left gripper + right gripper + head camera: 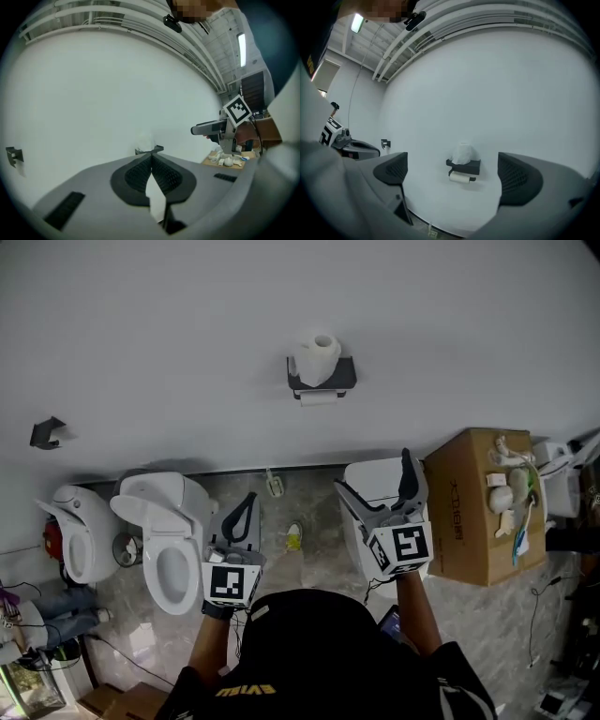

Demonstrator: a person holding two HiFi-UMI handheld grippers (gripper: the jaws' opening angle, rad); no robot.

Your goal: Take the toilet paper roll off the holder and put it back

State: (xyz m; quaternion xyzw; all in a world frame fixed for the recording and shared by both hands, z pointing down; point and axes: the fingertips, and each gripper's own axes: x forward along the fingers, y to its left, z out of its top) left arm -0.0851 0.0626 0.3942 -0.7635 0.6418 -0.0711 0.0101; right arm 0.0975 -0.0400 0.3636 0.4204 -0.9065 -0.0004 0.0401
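Holds the left gripper low and close in, jaws pressed together with nothing between. Holds the right gripper higher and further forward, jaws spread wide and empty. Extends both forearms forward from the torso.

Bathroom mock-up: toilets, holder

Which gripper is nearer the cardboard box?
Right. The right gripper, jaws open, is just beside the box, on its left in the head view. The left gripper, jaws shut, is much farther left, by the toilet.
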